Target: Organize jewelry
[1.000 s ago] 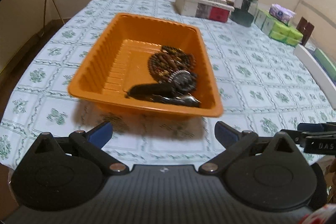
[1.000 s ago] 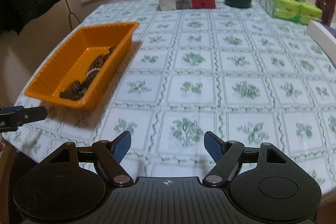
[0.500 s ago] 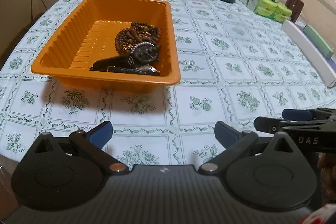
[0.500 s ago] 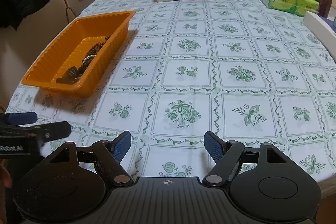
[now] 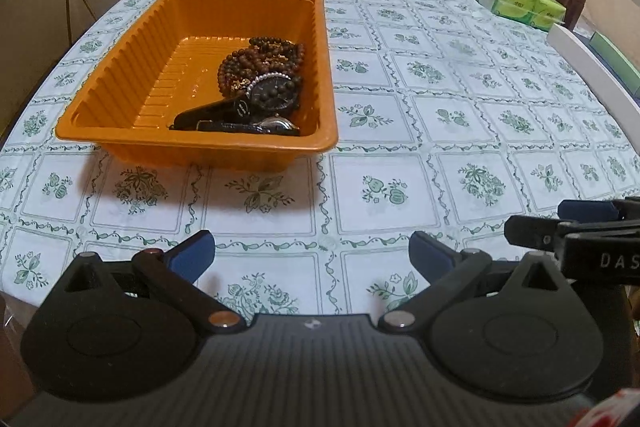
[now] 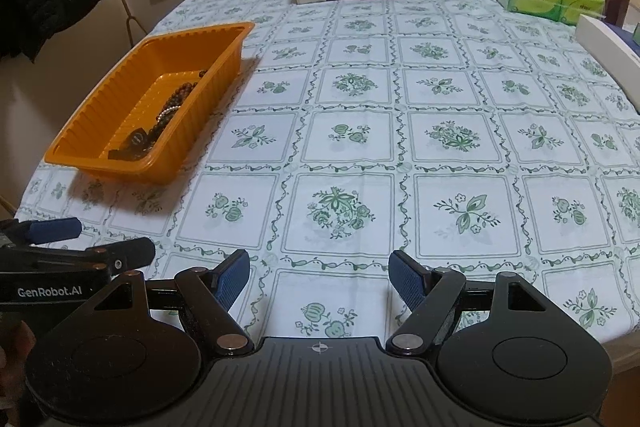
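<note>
The tabletop with its green-patterned cloth fills both views, and the main change is in my left view. A second ago the orange tray sat skewed and blurred ahead of me. Now it is sharp and lies further off to the left, with more bare cloth between it and my left tool. My right view has hardly shifted, and there the tray sits at the far left, near the tabletop's edge.

Inside the tray the jewelry is heaped against its right wall. There is a coil of brown beads, a dark watch on top of it, and black straps toward the near corner. Everything is already in the tray, and nothing loose shows on the cloth.

Both tools stand wide open and hold nothing. My right tool hovers over bare cloth, well apart from the tray. Each tool shows at the edge of the other's view, so they sit close side by side.

I judge I'm either finished or backing off to a rest pose.
</note>
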A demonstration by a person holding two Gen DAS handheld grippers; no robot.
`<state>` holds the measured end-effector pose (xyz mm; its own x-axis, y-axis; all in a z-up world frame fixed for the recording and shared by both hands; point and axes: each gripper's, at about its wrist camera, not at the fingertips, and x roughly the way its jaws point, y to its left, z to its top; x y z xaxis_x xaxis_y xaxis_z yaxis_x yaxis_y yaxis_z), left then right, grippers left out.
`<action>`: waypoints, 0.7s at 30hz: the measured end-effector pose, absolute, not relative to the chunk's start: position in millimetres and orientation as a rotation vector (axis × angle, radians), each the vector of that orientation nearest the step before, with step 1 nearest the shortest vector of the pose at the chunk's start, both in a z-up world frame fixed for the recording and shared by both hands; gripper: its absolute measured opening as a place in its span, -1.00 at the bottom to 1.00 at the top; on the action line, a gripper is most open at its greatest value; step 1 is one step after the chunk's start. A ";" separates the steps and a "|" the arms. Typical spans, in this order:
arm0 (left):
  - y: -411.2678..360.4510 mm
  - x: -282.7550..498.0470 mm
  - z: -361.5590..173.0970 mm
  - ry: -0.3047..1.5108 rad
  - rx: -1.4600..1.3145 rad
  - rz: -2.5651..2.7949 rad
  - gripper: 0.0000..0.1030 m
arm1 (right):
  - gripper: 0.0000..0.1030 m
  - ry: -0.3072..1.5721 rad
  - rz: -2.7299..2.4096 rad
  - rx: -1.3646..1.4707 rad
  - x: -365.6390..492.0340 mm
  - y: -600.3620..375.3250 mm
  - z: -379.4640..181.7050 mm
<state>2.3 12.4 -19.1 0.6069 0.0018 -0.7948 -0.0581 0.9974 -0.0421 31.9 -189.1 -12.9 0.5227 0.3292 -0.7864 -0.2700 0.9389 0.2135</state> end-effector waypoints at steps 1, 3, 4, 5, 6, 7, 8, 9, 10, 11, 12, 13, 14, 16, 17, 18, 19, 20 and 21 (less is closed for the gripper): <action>12.0 1.8 -19.5 0.918 -0.064 0.036 0.99 | 0.48 0.956 0.359 0.067 31.6 -189.3 -12.8; 11.9 1.7 -19.9 0.921 -0.064 0.034 0.99 | 0.48 0.956 0.358 0.064 30.6 -188.8 -12.7; 11.7 1.7 -19.9 0.920 -0.062 0.035 0.99 | 0.48 0.957 0.359 0.062 30.3 -188.4 -12.7; 11.5 1.5 -19.8 0.921 -0.061 0.035 0.99 | 0.48 0.958 0.360 0.061 30.0 -187.8 -12.8; 11.5 1.6 -19.7 0.921 -0.063 0.034 0.99 | 0.48 0.958 0.361 0.061 29.8 -187.6 -12.8; 11.7 1.6 -19.6 0.921 -0.064 0.033 0.99 | 0.48 0.957 0.362 0.060 29.6 -187.4 -12.7; 11.6 1.4 -19.6 0.921 -0.065 0.032 0.99 | 0.48 0.956 0.362 0.059 29.6 -187.4 -12.7; 11.5 1.4 -19.6 0.921 -0.064 0.031 0.99 | 0.48 0.956 0.363 0.057 29.5 -187.2 -12.5; 11.4 1.1 -19.6 0.922 -0.063 0.032 0.99 | 0.48 0.955 0.362 0.055 29.5 -187.2 -12.5; 11.7 0.7 -19.7 0.922 -0.063 0.032 0.99 | 0.48 0.954 0.362 0.054 29.4 -187.1 -12.3; 12.1 0.7 -19.7 0.921 -0.064 0.033 0.99 | 0.48 0.954 0.362 0.053 29.5 -186.9 -12.3; 11.6 0.8 -19.6 0.921 -0.064 0.034 0.99 | 0.48 0.955 0.363 0.052 29.6 -186.7 -12.3; 11.6 0.8 -19.5 0.921 -0.064 0.034 0.99 | 0.48 0.956 0.363 0.052 29.7 -186.6 -12.4; 11.6 0.8 -19.4 0.921 -0.063 0.033 0.99 | 0.48 0.956 0.364 0.052 29.8 -186.5 -12.5; 11.6 0.8 -19.4 0.920 -0.062 0.032 0.99 | 0.48 0.957 0.365 0.051 29.6 -186.4 -12.8; 11.1 0.9 -19.4 0.920 -0.060 0.031 0.99 | 0.48 0.957 0.365 0.051 29.7 -186.4 -12.9; 10.9 1.0 -19.3 0.919 -0.058 0.030 0.99 | 0.48 0.958 0.366 0.050 29.8 -186.1 -13.1; 10.8 1.0 -19.2 0.919 -0.058 0.029 0.99 | 0.48 0.958 0.366 0.050 29.8 -186.0 -13.1; 10.3 1.0 -18.9 0.919 -0.056 0.029 0.99 | 0.48 0.958 0.365 0.050 29.8 -185.9 -13.1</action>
<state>1.0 10.3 -18.9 0.6066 0.0012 -0.7950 -0.0487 0.9982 -0.0356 29.8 -185.9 -13.1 0.5194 0.3265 -0.7897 -0.2823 0.9378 0.2021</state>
